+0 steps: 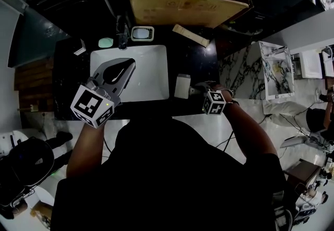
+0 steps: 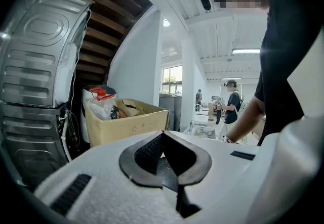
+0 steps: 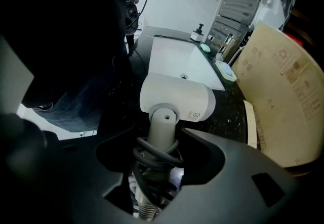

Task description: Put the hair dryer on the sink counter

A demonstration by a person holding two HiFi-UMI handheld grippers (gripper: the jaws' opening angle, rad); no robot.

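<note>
A white hair dryer (image 1: 182, 86) hangs head-down over the black sink counter (image 1: 195, 60), just right of the white basin (image 1: 151, 60). My right gripper (image 1: 197, 89) is shut on its grey handle, which has a dark cord wound round it. In the right gripper view the hair dryer (image 3: 174, 99) sits in the right gripper (image 3: 161, 139), its head over the counter (image 3: 233, 112) beside the basin (image 3: 177, 58). Whether the head touches the counter I cannot tell. My left gripper (image 1: 129, 64) is held above the basin, tips together, holding nothing; the left gripper (image 2: 163, 134) points out across the room.
At the counter's back stand a tap (image 1: 122, 37), a green dish (image 1: 105, 42) and a small tray (image 1: 142, 33). A large cardboard box (image 1: 182, 0) looms behind, and a cardboard strip (image 1: 190, 35) lies on the counter. A marble-patterned slab (image 1: 240, 73) lies to the right.
</note>
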